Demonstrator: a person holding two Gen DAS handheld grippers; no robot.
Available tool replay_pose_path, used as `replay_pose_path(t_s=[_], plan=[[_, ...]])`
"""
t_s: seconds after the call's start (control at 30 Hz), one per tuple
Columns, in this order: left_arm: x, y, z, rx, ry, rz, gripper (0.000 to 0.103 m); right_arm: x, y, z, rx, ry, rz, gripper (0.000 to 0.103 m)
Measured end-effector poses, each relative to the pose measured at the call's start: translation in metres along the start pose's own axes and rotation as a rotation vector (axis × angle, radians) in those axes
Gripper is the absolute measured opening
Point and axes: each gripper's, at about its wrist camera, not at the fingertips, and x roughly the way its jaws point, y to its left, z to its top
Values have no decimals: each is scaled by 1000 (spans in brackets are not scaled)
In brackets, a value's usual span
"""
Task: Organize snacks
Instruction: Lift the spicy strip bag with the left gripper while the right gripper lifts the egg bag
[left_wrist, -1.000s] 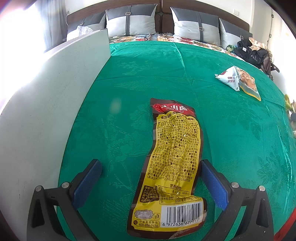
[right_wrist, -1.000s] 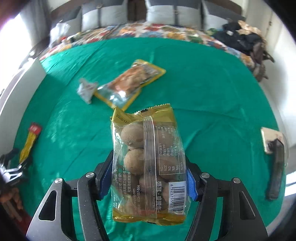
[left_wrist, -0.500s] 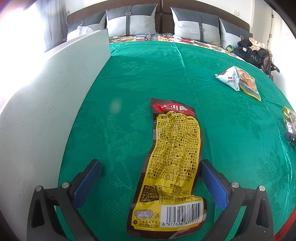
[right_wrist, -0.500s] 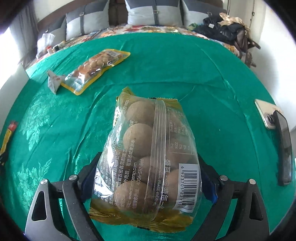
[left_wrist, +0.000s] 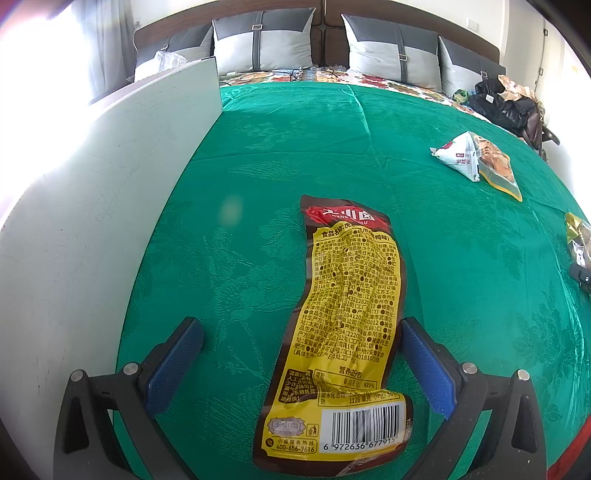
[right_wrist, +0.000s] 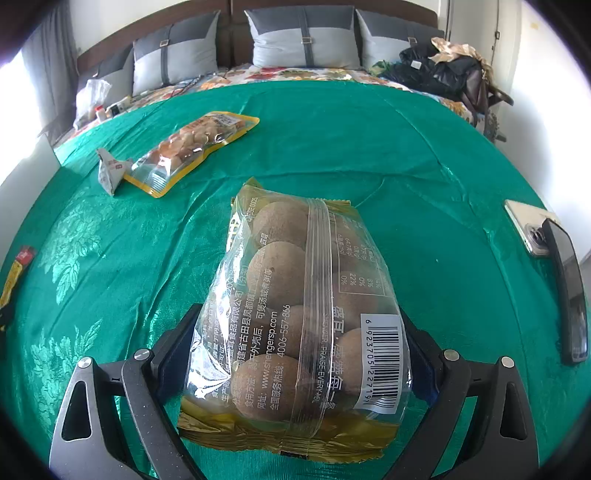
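Observation:
A long yellow snack packet (left_wrist: 347, 325) with a red top lies flat on the green bedspread (left_wrist: 258, 166). It sits between the fingers of my left gripper (left_wrist: 301, 328), which is open, and is close to the right pad. A clear, gold-edged bag of round brown fruits (right_wrist: 295, 302) rests on the cloth between the wide-apart fingers of my right gripper (right_wrist: 297, 317). The left pad stands off the bag and the right pad is partly hidden behind it. The yellow packet (right_wrist: 13, 273) also shows at the left edge of the right wrist view.
A white triangular pack (right_wrist: 109, 171) and a yellow-edged bag of snacks (right_wrist: 192, 147) lie further up the bed. A phone (right_wrist: 528, 229) and a long black object (right_wrist: 569, 291) are at the right edge. A white board (left_wrist: 92, 221) borders the left. Pillows (right_wrist: 303, 40) and a black bag (right_wrist: 443, 74) are at the back.
My right gripper came down toward the bed with the fruit bag and its jaws widened, so the bag now lies on the cloth. The left gripper stayed still.

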Motion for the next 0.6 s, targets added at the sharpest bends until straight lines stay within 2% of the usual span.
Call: replay_pose_path(t_s=[0.6], plan=[[0,0,0,0,0,0,103,0,1,0,-9,2,6,96]])
